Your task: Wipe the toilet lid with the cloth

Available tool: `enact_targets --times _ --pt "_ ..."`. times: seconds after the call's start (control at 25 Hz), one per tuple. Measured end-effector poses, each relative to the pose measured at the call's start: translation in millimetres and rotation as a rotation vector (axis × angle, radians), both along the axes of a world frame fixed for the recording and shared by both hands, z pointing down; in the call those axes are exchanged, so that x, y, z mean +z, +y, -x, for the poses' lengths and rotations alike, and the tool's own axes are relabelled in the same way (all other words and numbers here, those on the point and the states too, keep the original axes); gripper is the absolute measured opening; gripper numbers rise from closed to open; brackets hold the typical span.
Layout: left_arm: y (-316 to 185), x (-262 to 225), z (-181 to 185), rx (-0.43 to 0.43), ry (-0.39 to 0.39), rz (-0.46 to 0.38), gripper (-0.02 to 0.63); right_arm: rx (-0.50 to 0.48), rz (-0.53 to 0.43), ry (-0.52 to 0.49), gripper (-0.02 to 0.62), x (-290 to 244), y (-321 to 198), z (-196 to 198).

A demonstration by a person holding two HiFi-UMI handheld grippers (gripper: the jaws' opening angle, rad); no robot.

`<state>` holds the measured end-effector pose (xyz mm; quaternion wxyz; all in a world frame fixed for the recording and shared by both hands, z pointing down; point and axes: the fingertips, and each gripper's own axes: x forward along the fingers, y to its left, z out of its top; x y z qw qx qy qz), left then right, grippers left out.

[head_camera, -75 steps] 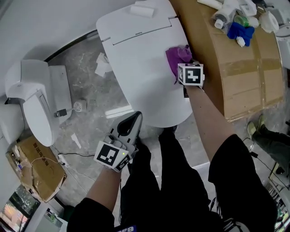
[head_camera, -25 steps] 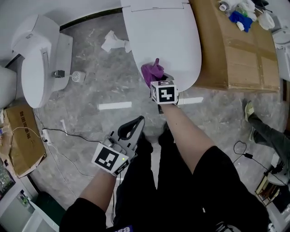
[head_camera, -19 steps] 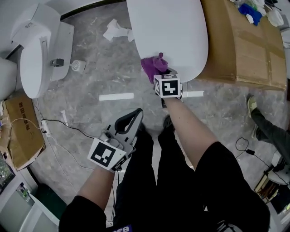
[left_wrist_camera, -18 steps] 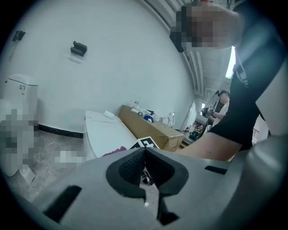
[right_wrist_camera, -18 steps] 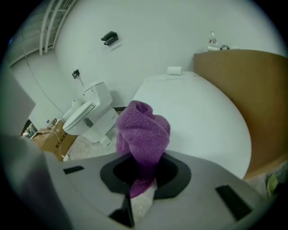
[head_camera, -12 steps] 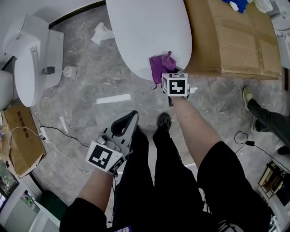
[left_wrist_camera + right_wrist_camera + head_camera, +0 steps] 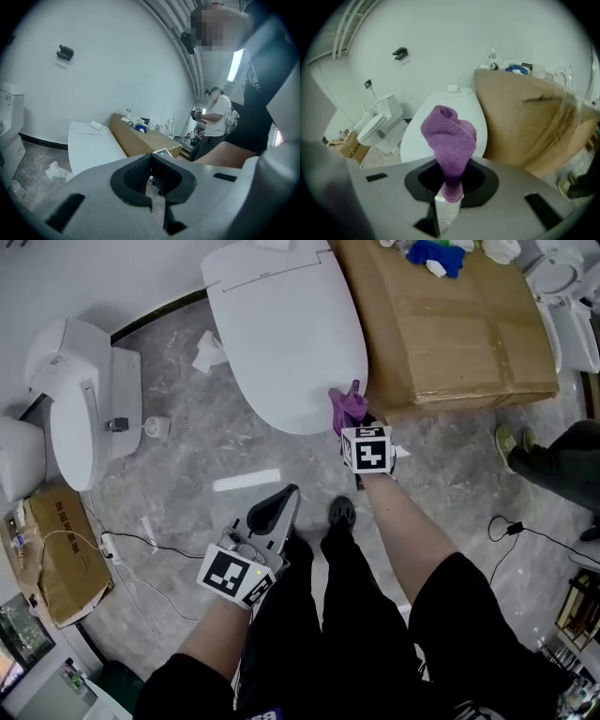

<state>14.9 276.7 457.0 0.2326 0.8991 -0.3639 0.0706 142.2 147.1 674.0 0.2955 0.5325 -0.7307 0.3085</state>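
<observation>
At the lid's (image 7: pixel 281 343) near right rim, the right gripper (image 7: pixel 353 424) pinches the cloth (image 7: pixel 346 406) by one end, while the left gripper (image 7: pixel 287 495) hangs closed and empty nearer the person; dragged hard, the cloth may slip from the jaws.

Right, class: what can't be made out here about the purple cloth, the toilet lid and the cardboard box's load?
1. Whether the cloth touches the toilet lid: the cloth itself covers the contact spot in the head and right gripper views.
2. Things on the cardboard box: cut by the head view's top edge, tiny in both gripper views.
3. Lid's front rim: behind the left gripper in its own view.
</observation>
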Motion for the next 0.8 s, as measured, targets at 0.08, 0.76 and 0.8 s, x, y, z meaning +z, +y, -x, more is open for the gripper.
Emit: enact_targets --times 0.08,0.76,0.8 --pt "2.1 -21.3 2.4 -0.001 0.003 -0.016 0.017 -0.026 -0.005 -0.008 0.066 -29.7 16.3 10.9" --pt "38.0 -188.7 66.5 -0.042 -0.008 -0.095 0.017 -0.278 -0.150 -0.156 0.066 -337.7 137.9 87.8" --pt "37.6 -203.2 69.4 -0.057 0.001 -0.105 0.017 -0.299 -0.181 -0.167 0.066 -358.4 138.1 94.3"
